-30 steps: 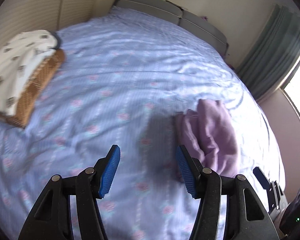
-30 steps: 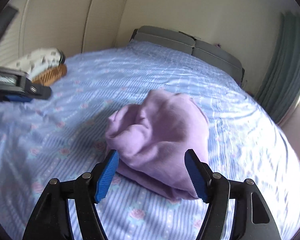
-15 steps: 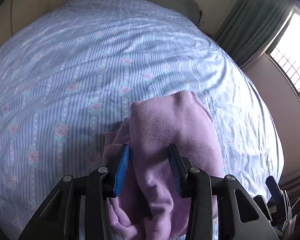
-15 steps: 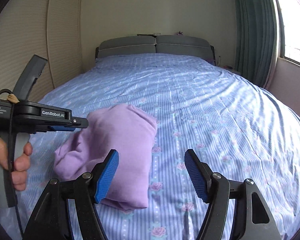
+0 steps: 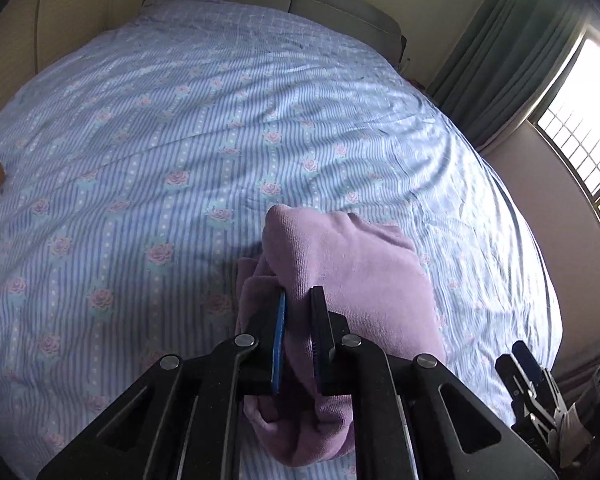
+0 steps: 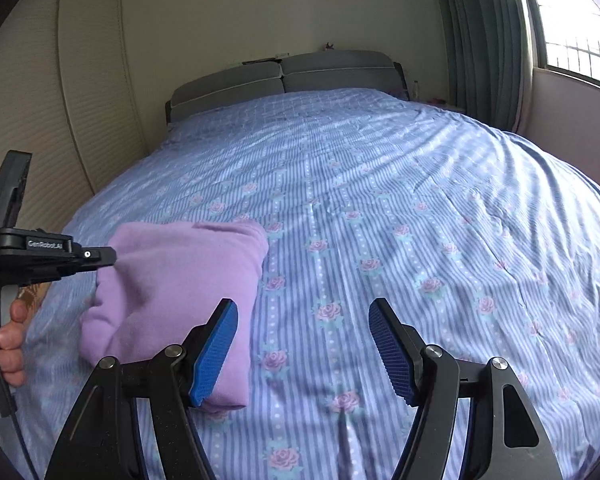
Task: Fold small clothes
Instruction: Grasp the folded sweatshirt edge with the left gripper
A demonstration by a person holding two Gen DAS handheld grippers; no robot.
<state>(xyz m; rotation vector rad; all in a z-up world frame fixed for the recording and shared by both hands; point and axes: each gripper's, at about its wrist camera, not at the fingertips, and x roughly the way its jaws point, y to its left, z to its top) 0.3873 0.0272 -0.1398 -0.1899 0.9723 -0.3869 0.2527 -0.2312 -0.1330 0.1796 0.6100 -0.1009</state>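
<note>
Lilac knit garment [image 5: 352, 276], fleecy texture, bunched into a rough folded bundle with a rounded hump on top and loose layers spilling at the near end; type unclear, could be a small sweater. One garment, one bed [image 5: 180, 128], two grippers. It sits on the blue striped rose-print bedsheet [image 6: 400, 208] in the near part of the bed, towards the left edge as the right wrist view shows it, far from the grey headboard [image 6: 284, 76]. Left gripper [image 5: 298, 320]: jaws narrow, clamped on a fold of the garment's near edge, fabric pinched between the blue pads [image 5: 279, 332] and bulging out above and below them. In the right wrist view the same left gripper [image 6: 110, 256] comes in from the left with its tip buried in the cloth, person's hand [image 6: 8, 340] on its grip. Right gripper [image 6: 304, 344]: jaws wide, nothing between them but sheet; the garment [image 6: 180, 292] lies just left of its left finger, which overlaps the bundle's near right corner in that view, contact can't be told. Teal curtains [image 5: 512, 52] and window [image 5: 584, 120] on the right side of the bed.
</note>
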